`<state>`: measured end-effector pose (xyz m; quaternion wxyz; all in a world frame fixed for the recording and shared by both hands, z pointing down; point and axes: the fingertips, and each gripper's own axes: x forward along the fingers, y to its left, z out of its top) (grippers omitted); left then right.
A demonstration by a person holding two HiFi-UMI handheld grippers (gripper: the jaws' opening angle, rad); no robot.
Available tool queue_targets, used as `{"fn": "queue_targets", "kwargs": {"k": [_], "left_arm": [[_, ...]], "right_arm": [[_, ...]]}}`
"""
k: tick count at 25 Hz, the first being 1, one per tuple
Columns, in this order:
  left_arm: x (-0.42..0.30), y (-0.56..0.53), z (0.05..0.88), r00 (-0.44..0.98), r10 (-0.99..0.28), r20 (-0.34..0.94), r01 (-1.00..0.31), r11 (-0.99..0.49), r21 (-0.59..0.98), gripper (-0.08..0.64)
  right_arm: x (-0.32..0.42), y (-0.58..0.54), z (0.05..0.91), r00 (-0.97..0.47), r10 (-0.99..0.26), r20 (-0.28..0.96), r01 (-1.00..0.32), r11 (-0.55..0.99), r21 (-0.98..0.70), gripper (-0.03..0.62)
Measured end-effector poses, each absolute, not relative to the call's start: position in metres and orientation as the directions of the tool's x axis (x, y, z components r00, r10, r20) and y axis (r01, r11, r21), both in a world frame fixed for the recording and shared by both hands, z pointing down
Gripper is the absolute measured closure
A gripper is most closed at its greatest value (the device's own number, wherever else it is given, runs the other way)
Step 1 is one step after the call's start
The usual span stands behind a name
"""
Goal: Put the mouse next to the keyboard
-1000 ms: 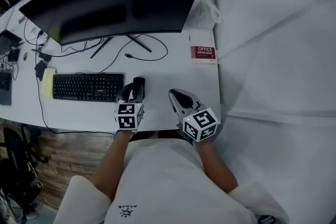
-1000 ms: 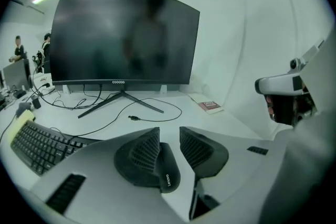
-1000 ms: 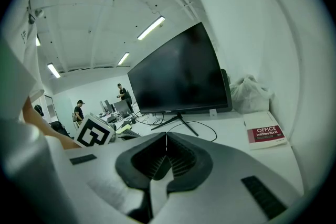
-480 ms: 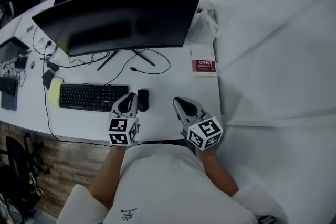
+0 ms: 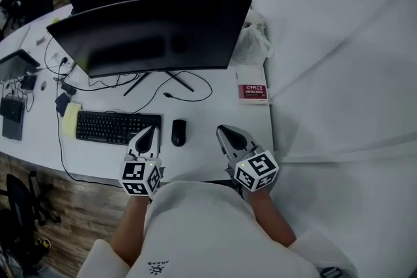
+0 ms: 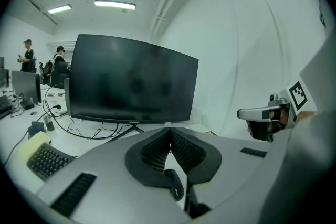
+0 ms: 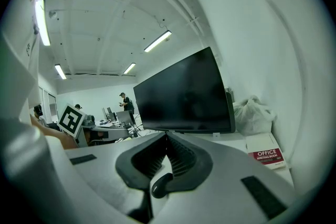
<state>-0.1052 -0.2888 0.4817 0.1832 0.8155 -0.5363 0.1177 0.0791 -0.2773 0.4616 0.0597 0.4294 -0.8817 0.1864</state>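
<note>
Lying just beside keyboard (image 5: 118, 127), mouse (image 5: 178, 132), left tongs (image 5: 148, 131) freshly closed, empty

Mouse (image 5: 178, 132) is showing matt black plastic; table (image 5: 202, 119) is looking smooth white; bag (image 5: 251, 42) is looking like thin, crinkled plastic.

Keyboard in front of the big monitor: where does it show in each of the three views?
Head view: the keyboard lies left of centre, just left of the mouse.
Left gripper view: one end of it shows at lower left.
Right gripper view: not in it.
Shared landmark: the dark monitor, in all three views.
</note>
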Motion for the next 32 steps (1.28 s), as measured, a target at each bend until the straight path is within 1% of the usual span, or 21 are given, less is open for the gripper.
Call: {"fn": "queue_targets", "kwargs": {"k": [8,14,25,32], "left_arm": [[-0.130,-0.278,0.475,0.371,-0.852,0.369,-0.928,-0.330,0.170,0.548],[-0.145,-0.272,0.486,0.353,-0.858,0.373,-0.934,-0.304,0.187,0.549],[-0.139,-0.270,0.494,0.381,-0.841,0.385,-0.924,-0.326,0.202,0.549],[-0.131,-0.267,0.500,0.391,-0.828,0.403,-0.920,-0.356,0.161,0.549]], "right_arm": [[0.074,-0.274,0.461,-0.633,-0.725,0.271,-0.773,0.576,-0.265,0.575],[0.068,-0.273,0.467,-0.634,-0.719,0.285,-0.773,0.576,-0.266,0.575],[0.064,-0.268,0.470,-0.632,-0.718,0.294,-0.775,0.573,-0.266,0.574],[0.063,-0.264,0.473,-0.629,-0.719,0.295,-0.777,0.571,-0.264,0.575]]}}
